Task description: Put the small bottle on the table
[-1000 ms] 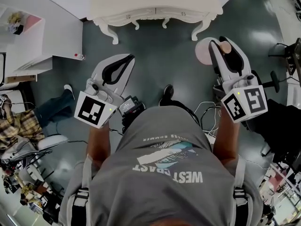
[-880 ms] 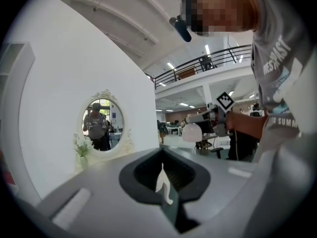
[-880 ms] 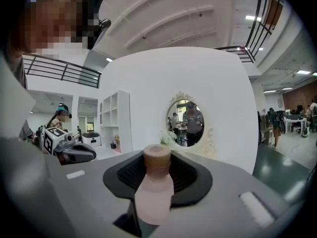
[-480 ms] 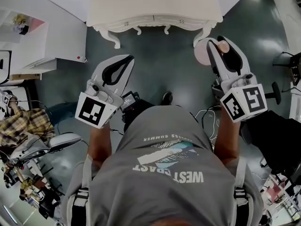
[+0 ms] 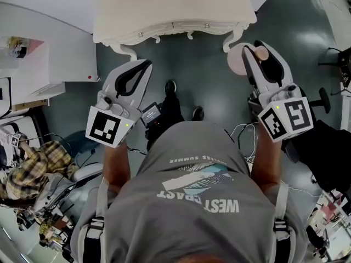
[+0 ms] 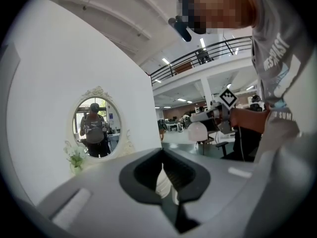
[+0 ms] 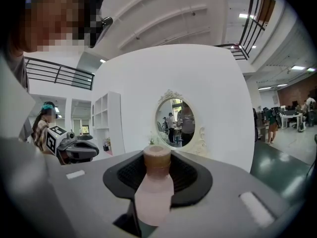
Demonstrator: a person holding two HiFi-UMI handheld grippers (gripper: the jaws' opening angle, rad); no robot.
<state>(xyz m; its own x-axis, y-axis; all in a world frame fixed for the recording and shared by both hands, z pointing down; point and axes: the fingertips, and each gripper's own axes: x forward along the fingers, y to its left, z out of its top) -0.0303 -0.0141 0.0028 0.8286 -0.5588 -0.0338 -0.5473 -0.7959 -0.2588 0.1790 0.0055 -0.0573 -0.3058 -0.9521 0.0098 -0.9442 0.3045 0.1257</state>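
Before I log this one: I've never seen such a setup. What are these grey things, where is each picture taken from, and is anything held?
No robot here: a person holds a two-jaw gripper in each hand; the marker cubes are part of them. The top-down picture comes from a camera on the person's head, with the left gripper at its left and the right gripper at its right, both held over the floor short of a white table. The other two come from cameras riding on each gripper, looking along its jaws toward an oval mirror. The right gripper's jaws are closed on a small pink bottle, cap up. The left gripper's jaws are together with nothing between them. The bottle is not on the table yet.
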